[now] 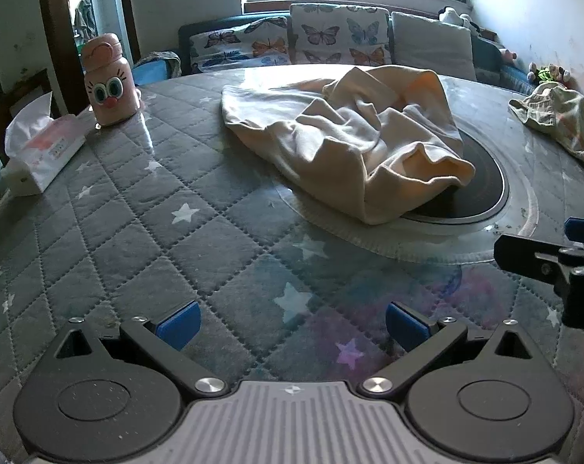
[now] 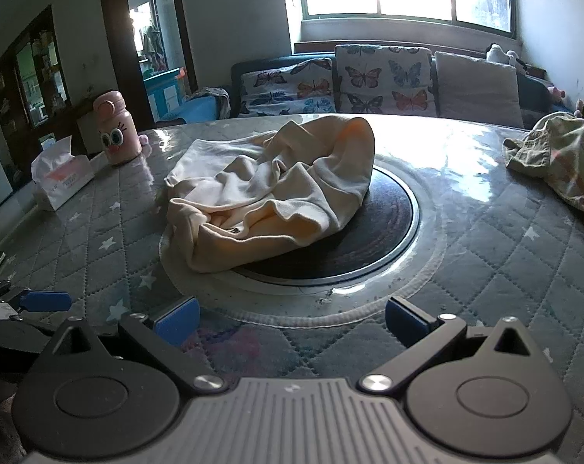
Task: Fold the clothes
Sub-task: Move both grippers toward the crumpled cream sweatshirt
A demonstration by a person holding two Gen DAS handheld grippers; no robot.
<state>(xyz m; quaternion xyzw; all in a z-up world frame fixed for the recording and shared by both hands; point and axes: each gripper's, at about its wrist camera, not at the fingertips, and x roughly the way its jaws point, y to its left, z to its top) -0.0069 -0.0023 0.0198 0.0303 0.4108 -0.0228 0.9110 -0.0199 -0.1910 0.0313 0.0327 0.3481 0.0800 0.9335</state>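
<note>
A crumpled cream garment (image 1: pixel 354 143) lies in a heap on the round table, partly over the dark turntable disc (image 1: pixel 481 189); it also shows in the right wrist view (image 2: pixel 276 189). My left gripper (image 1: pixel 292 326) is open and empty, above the quilted cover well short of the garment. My right gripper (image 2: pixel 290 323) is open and empty, near the table's front, short of the garment. The right gripper's fingers (image 1: pixel 531 257) show at the right edge of the left wrist view. The left gripper's blue pad (image 2: pixel 44 301) shows at the left edge of the right wrist view.
A patterned garment (image 1: pixel 562 120) lies at the table's right (image 2: pixel 559 154). A pink cartoon bottle (image 1: pixel 108 81) and a tissue box (image 1: pixel 40 150) stand at the left. The table has a grey star-quilted cover (image 1: pixel 176 239). A sofa with butterfly cushions (image 1: pixel 330 36) is behind.
</note>
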